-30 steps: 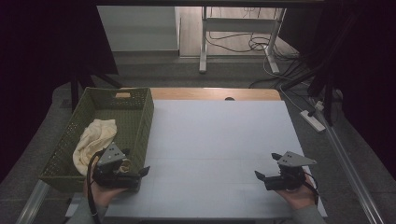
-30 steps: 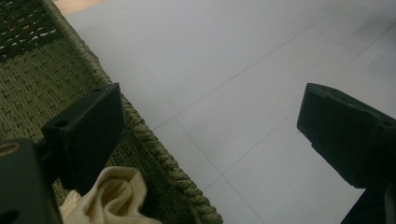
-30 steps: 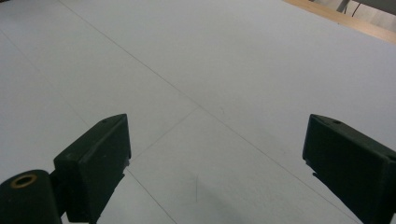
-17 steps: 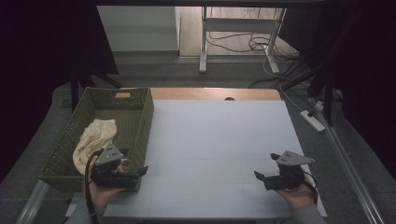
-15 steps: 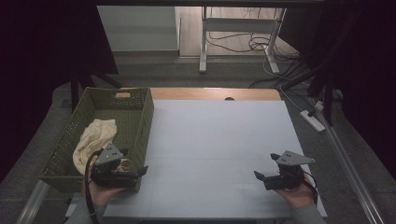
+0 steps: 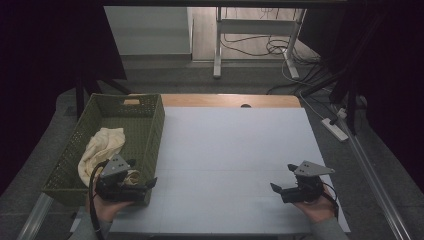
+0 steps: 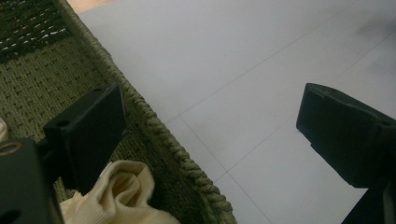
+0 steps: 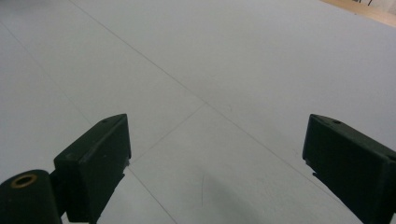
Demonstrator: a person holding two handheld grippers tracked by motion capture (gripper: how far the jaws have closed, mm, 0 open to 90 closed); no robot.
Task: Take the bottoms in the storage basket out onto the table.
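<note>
High view: cream cloth (image 6: 102,145) in left basket (image 6: 150,120) looks soft, light, so pinch a bunched fold; left gripper (image 6: 145,184) and right gripper (image 6: 278,189) jaws wide, empty.

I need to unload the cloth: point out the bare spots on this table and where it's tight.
Bare: the white tabletop from the green basket across to the right edge, including between the left gripper and right gripper. Tight: inside the basket, where the cream cloth fills the near half; its far half is free.
</note>
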